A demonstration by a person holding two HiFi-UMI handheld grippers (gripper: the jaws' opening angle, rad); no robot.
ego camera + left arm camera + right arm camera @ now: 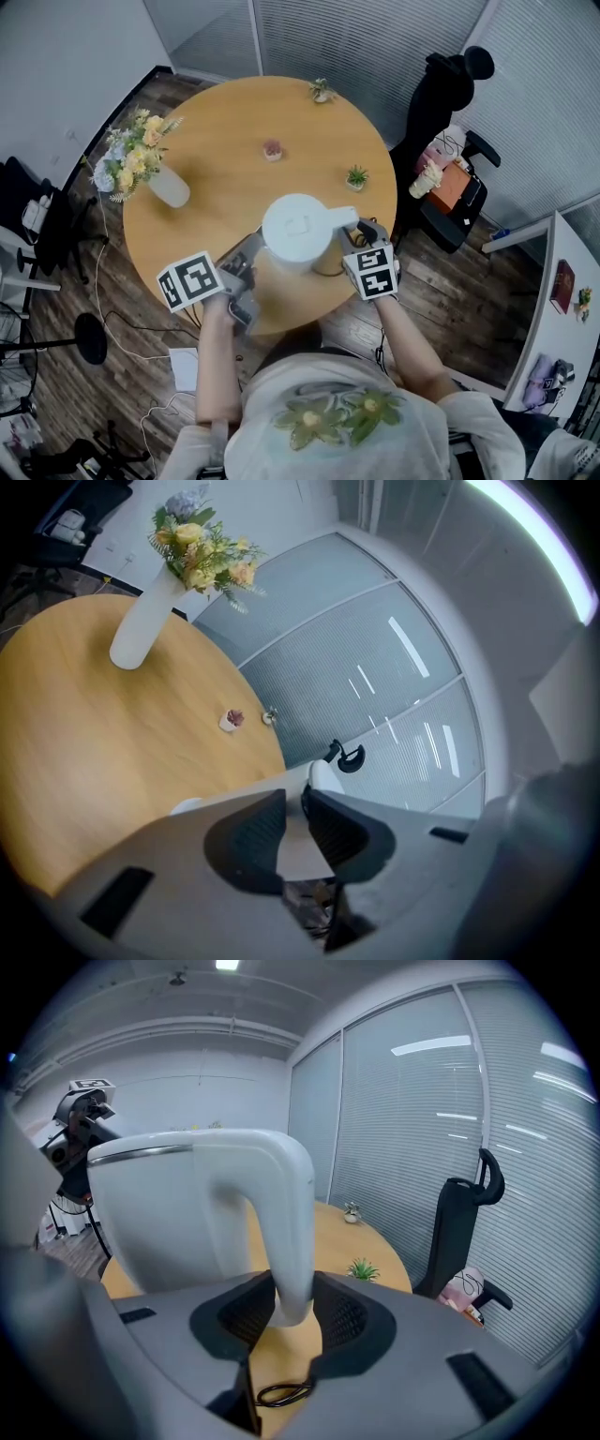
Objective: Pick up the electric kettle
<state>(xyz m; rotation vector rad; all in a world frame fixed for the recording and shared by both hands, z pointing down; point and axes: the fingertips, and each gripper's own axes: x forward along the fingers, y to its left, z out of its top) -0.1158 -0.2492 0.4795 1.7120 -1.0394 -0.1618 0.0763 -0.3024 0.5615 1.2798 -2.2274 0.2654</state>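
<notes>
electric kettle (298, 228) | white, lid shut | upright | near edge of table (216, 187)

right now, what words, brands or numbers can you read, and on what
None readable in any view.
Marker cube on the left hand-held gripper, marker cube on the right hand-held gripper: black-and-white squares, no letters.
Electric kettle lid: faint mark, too blurred to read.

Round wooden counter (216, 187) before me. White vase (170, 187) with yellow flowers (131, 157) on my left. Three small pots well apart: pink plant (273, 150) mid-counter, green plant (356, 176) right, third plant (322, 91) at far edge. Black coat (441, 94) on chair beyond.
</notes>
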